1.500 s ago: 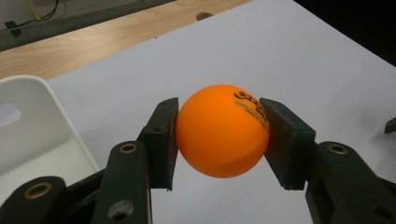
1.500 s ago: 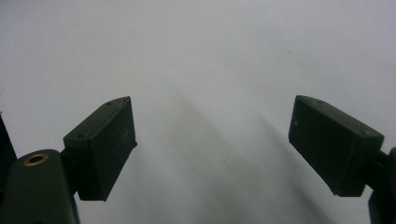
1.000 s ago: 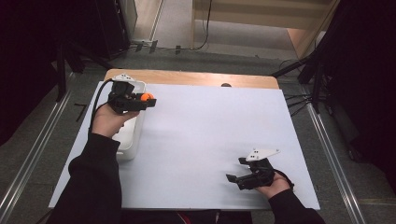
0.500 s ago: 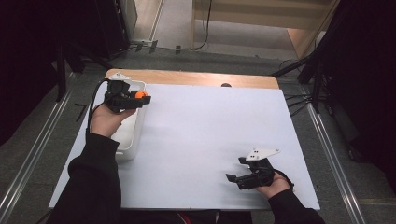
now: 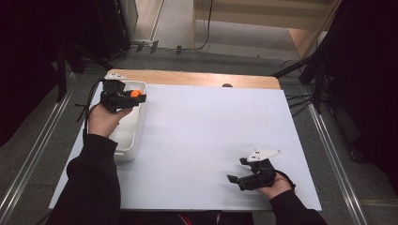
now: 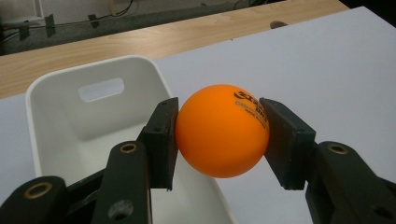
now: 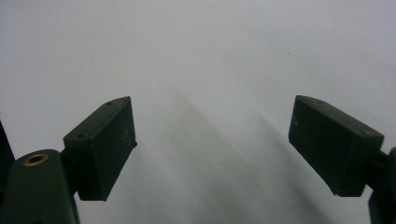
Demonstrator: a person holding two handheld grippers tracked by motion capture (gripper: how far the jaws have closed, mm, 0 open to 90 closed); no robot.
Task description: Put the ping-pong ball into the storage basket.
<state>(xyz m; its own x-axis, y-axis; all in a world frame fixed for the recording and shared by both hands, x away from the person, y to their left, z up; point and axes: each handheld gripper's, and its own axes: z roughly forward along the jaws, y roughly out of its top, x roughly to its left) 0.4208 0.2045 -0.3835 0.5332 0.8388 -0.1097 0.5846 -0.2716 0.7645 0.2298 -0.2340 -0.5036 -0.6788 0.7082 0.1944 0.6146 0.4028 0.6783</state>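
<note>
1. Ball [image 6: 222, 130]: orange, smooth, matte sheen, perfectly round, small black print near its upper right. Looks like a hard plastic table-tennis ball.
2. Ball sits clamped between the flat black pads of the left tool [image 6: 219, 140], one pad on each side, both touching. In the high view the ball [image 5: 135, 93] hangs over the far end of the white bin [image 5: 129, 140], at about 10 o'clock on the bench [image 5: 202, 126].
3. White bin: glossy moulded plastic, rectangular with rounded corners, a slot handle cut into its end wall [image 6: 101, 89]. Inside looks bare as far as can be seen.
4. Bench: flat pale sheet over a light wood top, wood strip showing along the far edge.
5. Right tool [image 5: 244, 176]: at about 5 o'clock, resting low on the bench, well apart from the bin. Its jaws stand wide apart with nothing between them; pads are blocky, dull black, slightly scuffed [image 7: 105, 144].
</note>
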